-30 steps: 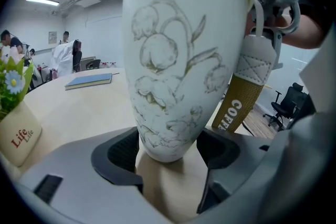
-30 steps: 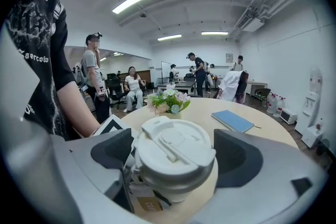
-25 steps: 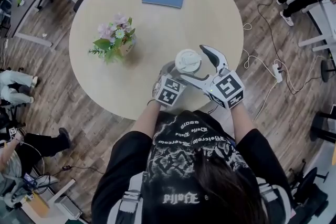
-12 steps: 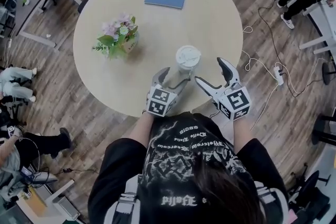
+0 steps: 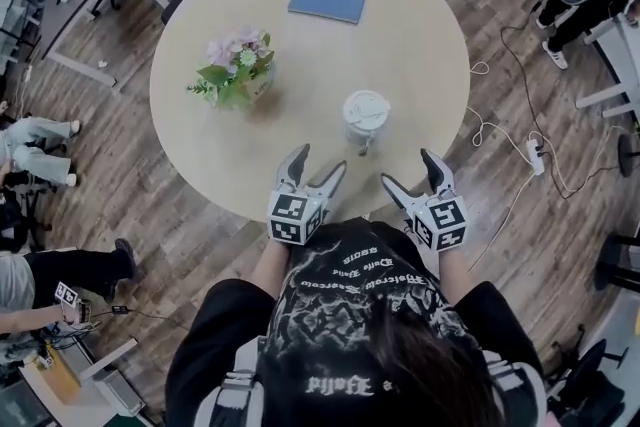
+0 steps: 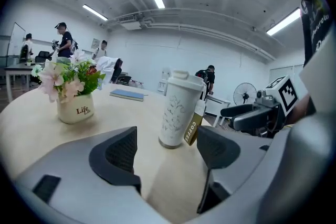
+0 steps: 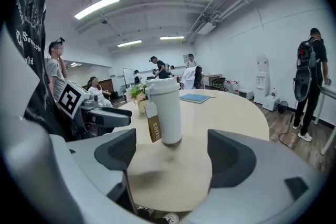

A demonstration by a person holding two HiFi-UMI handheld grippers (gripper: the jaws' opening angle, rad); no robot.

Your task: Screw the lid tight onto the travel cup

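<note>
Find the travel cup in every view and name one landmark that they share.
Head view: travel cup right of centre on the round table.
Left gripper view: centre, beyond the open jaws.
Right gripper view: centre-left, beyond the open jaws.
Shared landmark: blue notebook, beyond the cup.

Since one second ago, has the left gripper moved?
Yes. The left gripper has drawn back from the cup toward the near edge of the table. It now stands open, apart from the cup.

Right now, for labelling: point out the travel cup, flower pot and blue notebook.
travel cup (image 5: 366, 110): head view, on its lid
flower pot (image 6: 76, 109): left gripper view, white front
blue notebook (image 5: 329, 0): head view, cover's middle
</note>
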